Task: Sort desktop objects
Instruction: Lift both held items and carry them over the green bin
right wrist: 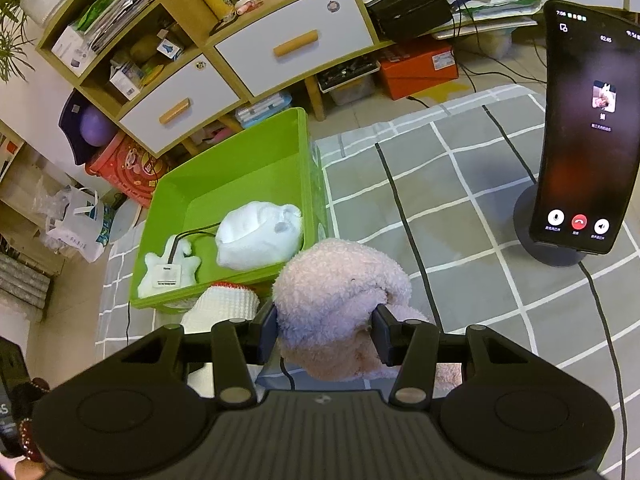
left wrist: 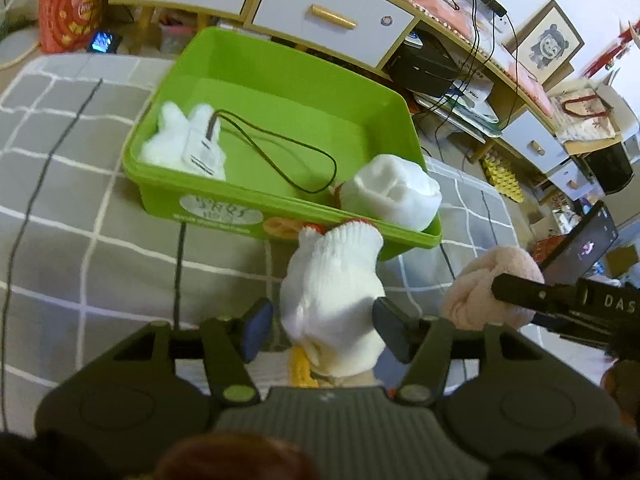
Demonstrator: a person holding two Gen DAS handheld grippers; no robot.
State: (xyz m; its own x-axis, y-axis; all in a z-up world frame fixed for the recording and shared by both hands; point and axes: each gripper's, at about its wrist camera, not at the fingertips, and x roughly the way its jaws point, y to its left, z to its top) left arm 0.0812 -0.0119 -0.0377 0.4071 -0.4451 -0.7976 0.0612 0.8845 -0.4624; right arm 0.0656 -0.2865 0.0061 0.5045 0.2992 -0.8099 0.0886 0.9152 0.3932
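Note:
A white knitted glove [left wrist: 332, 280] with a red cuff lies between the fingers of my left gripper [left wrist: 324, 328], just in front of the green bin [left wrist: 280, 56]. A thin gap shows at the left pad, so the jaws stand open around it. My right gripper [right wrist: 326, 330] is shut on a pink fluffy cloth [right wrist: 340, 292], held next to the bin's near right corner. The same pink cloth [left wrist: 476, 284] shows at the right of the left wrist view. Inside the green bin [right wrist: 240, 168] are a white fluffy bundle [right wrist: 256, 236] and a white rabbit-shaped device [right wrist: 168, 268] with a black cable.
The bin sits on a grey checked bedcover [right wrist: 460, 200]. A phone on a round stand [right wrist: 584, 128] rises at the right with a cable trailing off. Behind stands a wooden shelf unit with white drawers [right wrist: 288, 40] and boxes on the floor. A yellow object [left wrist: 300, 368] peeks under the glove.

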